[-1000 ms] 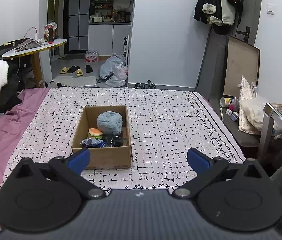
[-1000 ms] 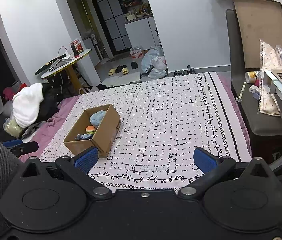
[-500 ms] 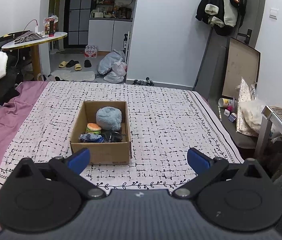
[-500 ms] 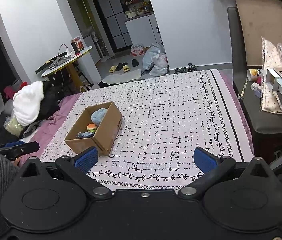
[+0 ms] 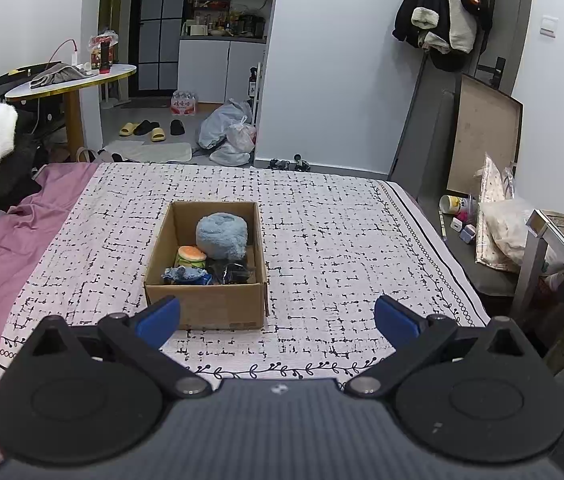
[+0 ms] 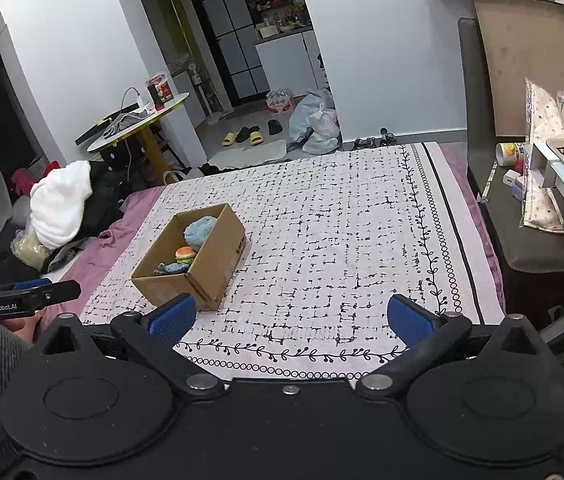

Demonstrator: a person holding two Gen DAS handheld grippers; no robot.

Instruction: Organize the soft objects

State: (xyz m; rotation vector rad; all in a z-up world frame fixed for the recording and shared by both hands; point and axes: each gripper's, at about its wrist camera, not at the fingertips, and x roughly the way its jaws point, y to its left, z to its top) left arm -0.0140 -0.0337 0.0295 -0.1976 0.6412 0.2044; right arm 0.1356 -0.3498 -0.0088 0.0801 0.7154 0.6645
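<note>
Both grippers, left point(image 5: 278, 316) and right point(image 6: 287, 316), have backed off from the box point(image 5: 206, 304) on the bed point(image 5: 341, 240), fingers apart and empty, with the soft toys point(image 5: 222, 236) inside it, so the sorting looks about finished.

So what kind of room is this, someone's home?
Most likely a small lived-in flat, seen from a bedroom. A bed with a patterned cover fills the foreground, coats hang on the wall, and slippers lie on the floor before a kitchen doorway with cabinets and shelves.
</note>
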